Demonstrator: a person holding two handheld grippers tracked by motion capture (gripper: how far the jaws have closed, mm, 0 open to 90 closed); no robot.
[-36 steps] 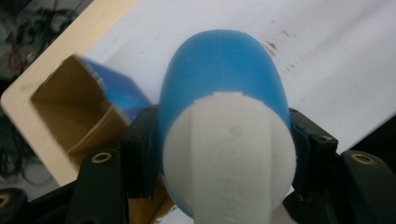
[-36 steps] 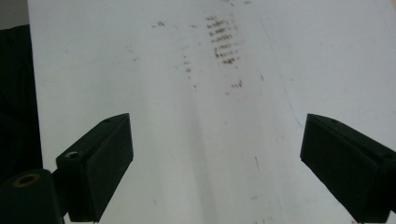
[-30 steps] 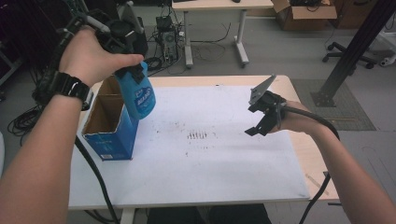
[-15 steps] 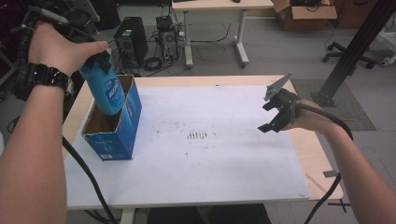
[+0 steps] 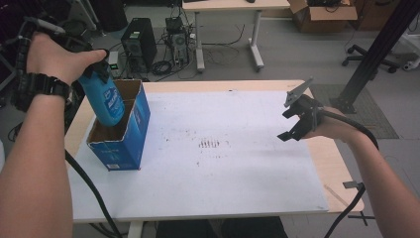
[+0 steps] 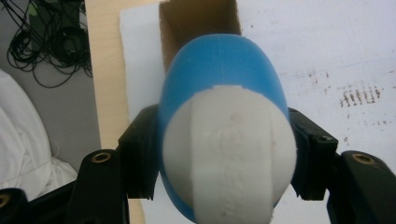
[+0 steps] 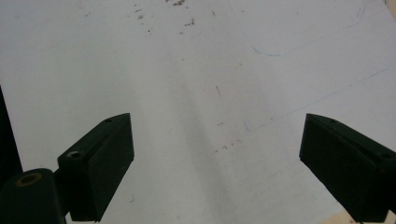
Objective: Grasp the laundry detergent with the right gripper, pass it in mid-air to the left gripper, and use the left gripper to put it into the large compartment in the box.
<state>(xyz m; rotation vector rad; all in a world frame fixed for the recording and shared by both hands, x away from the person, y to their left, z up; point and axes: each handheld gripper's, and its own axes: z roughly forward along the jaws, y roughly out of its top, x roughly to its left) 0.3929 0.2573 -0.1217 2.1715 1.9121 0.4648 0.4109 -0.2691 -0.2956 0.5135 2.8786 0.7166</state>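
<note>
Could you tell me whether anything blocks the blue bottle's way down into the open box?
Nothing visible does. The left gripper holds the bottle directly over the box, whose top is open, and the bottle's lower end already dips past the rim. The cardboard interior looks empty where it shows.

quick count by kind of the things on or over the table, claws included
blue bottle: 1
blue cardboard box: 1
white sheet: 1
claws: 2, left claw shut on the bottle, right claw open
total: 5
</note>
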